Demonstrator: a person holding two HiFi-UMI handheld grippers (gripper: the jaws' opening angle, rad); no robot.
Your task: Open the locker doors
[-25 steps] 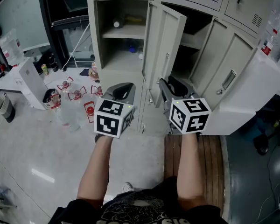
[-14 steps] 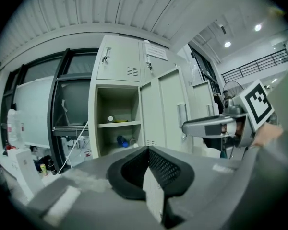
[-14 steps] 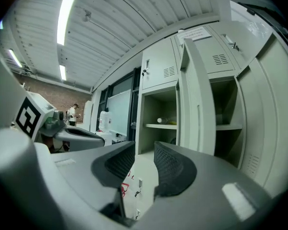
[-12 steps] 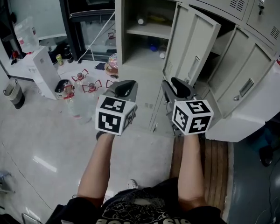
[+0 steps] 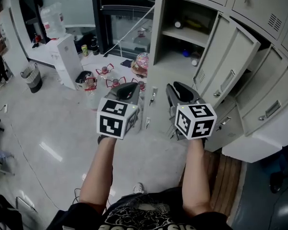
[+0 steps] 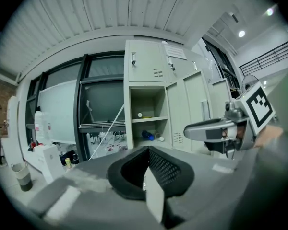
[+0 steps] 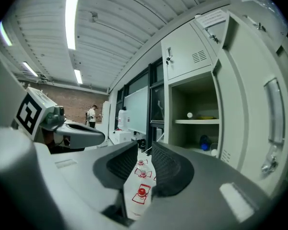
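**Operator:** Report the state of each gripper.

**Checker:** The left gripper (image 5: 127,89) has its pads pressed together, with nothing between them. The right gripper (image 5: 179,91) stands slightly spread. Its jaws have just been closing, and nothing sits between them. Through the narrow gap, only the bottles (image 7: 140,188) on the floor (image 5: 53,128) show.

**Operator:** Where are the lockers relative to the grippers?

**Checker:** The lockers (image 5: 259,8) stand ahead of both grippers and to their right. Neither gripper touches them. One open compartment (image 5: 185,35) faces the grippers, with small items on its shelf. The open door (image 5: 229,63) just right of it swings outward.

**Operator:** Which gripper is nearer the open door?

**Checker:** The right gripper. In the right gripper view the door fills the right side, with its handle (image 7: 273,111) to the right of the jaws and clear of them. In the left gripper view the lockers lie straight ahead, beyond the closed pads.
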